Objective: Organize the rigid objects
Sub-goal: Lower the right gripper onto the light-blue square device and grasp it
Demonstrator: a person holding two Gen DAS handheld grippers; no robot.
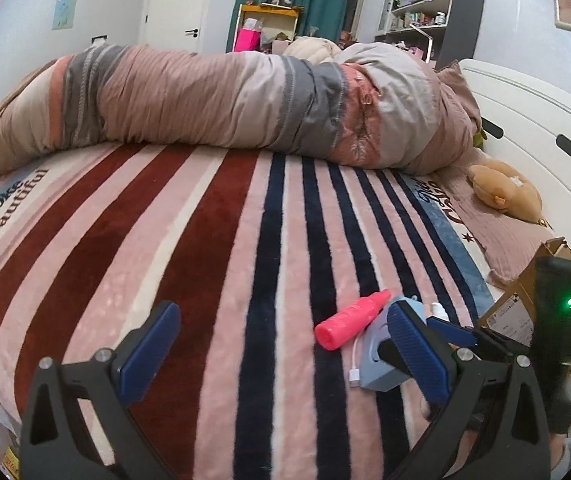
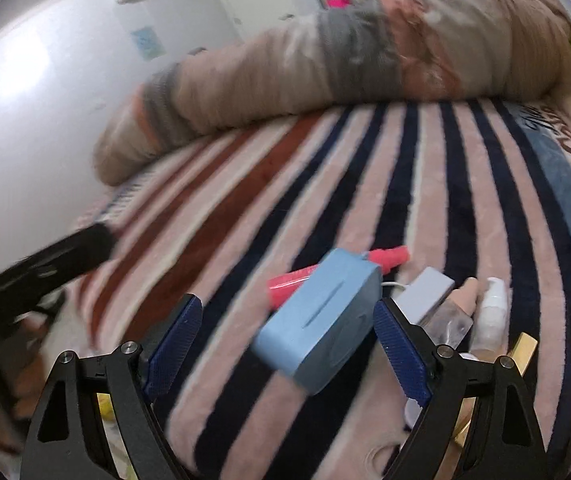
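A blue box-shaped device point(image 2: 317, 320) lies on the striped blanket between my right gripper's point(image 2: 285, 340) open fingers, closer to the right pad. It also shows in the left wrist view point(image 1: 381, 356) with a white cable point(image 1: 354, 364). A pink bottle point(image 1: 351, 320) lies just behind it, also seen in the right wrist view point(image 2: 389, 258). A grey block point(image 2: 429, 292), a clear tube with a beige cap point(image 2: 455, 312) and a white bottle point(image 2: 491, 312) lie to the right. My left gripper point(image 1: 281, 344) is open and empty over the blanket.
A rolled duvet point(image 1: 221, 100) lies across the far side of the bed. A brown plush toy point(image 1: 505, 192) sits at the right by the white headboard point(image 1: 545, 120). A cardboard box point(image 1: 525, 308) stands at the bed's right edge.
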